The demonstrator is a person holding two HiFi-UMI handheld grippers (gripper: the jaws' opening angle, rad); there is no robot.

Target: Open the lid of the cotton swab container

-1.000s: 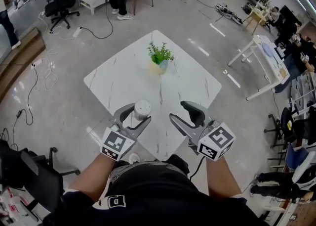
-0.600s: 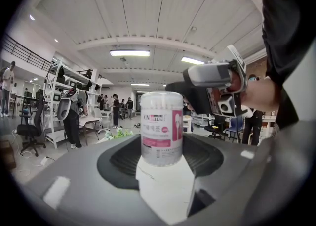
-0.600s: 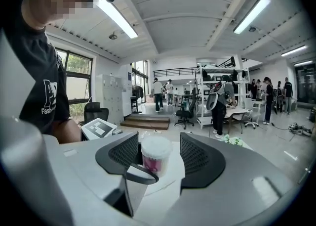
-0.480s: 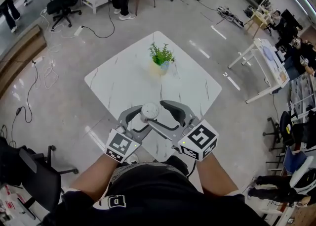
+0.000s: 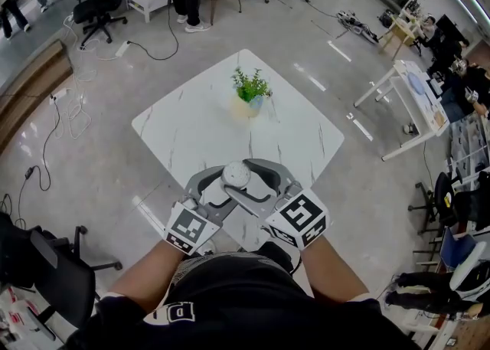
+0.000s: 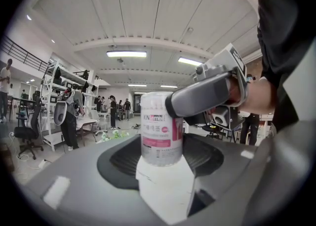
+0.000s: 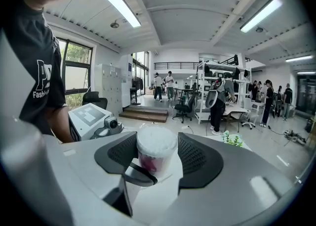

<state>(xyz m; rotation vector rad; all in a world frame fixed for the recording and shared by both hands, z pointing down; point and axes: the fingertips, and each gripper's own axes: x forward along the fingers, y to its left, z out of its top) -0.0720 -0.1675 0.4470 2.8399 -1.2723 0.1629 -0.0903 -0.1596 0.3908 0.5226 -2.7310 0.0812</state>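
My left gripper (image 6: 160,157) has its fingers clenched on the body of the cotton swab container (image 5: 235,175) and holds it upright over the near edge of the counter (image 5: 199,122). Whether its base rests on the counter or hangs just above it I cannot tell. My right gripper (image 7: 157,159) has just been opening its fingers. They stand released and wide, one on either side of the lid (image 7: 156,141), and as far as I can see neither presses on it. So the steadying grip is made and the right hand is in place, but the lid is on and not yet gripped. What is left, as I judge it: close the right fingers on the lid, then work it off while the left holds the body firm.
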